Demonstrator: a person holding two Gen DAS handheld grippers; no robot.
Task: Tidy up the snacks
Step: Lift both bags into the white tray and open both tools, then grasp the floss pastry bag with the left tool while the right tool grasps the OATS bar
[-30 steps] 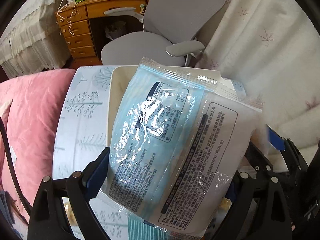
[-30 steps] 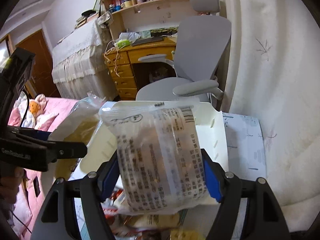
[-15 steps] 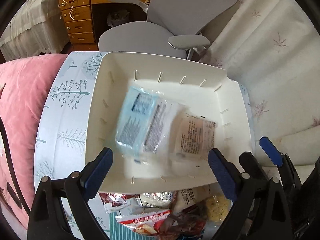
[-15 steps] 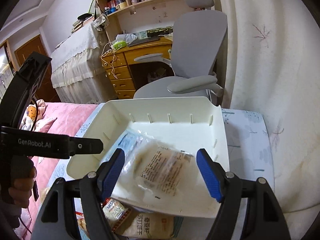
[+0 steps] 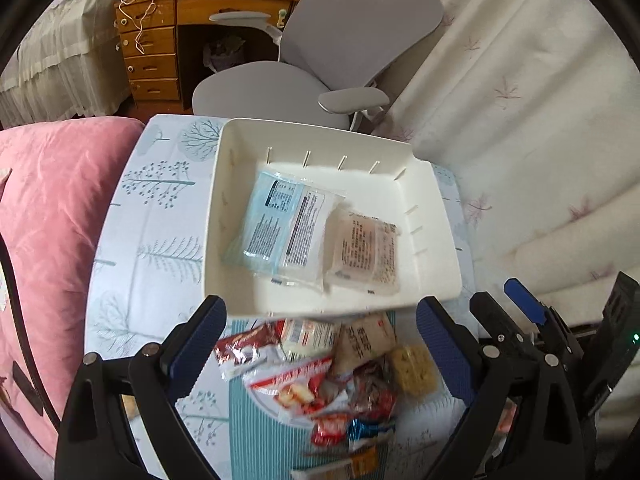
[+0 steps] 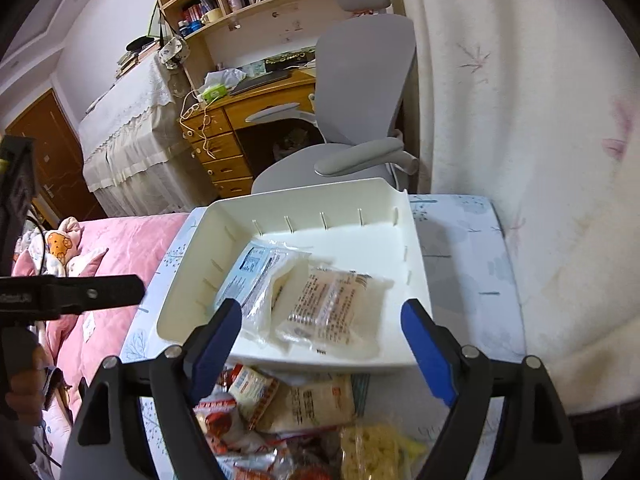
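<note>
A white bin (image 5: 438,216) (image 6: 416,248) sits on the tree-print table. Inside it lie a blue-and-clear packet (image 5: 280,224) (image 6: 256,276) on the left and a clear pale packet (image 5: 366,250) (image 6: 332,304) on the right. A heap of loose snacks (image 5: 332,376) (image 6: 280,412) lies on a teal striped mat in front of the bin. My left gripper (image 5: 320,340) hangs open above the heap, nothing between its fingers. My right gripper (image 6: 322,344) is empty too, its jaws opening wider over the bin's near rim; it also shows in the left wrist view (image 5: 516,304).
A pink quilt (image 5: 44,216) lies left of the table and a pale curtain (image 5: 520,100) hangs to the right. Behind the table stand a grey office chair (image 5: 320,60) and a wooden desk (image 5: 160,40). A hand (image 6: 20,380) holds the left gripper's handle.
Both grippers let go of their packets, which dropped into the bin and now lie flat there. Both grippers pulled back toward me and a little up, bringing the snack heap into view.
</note>
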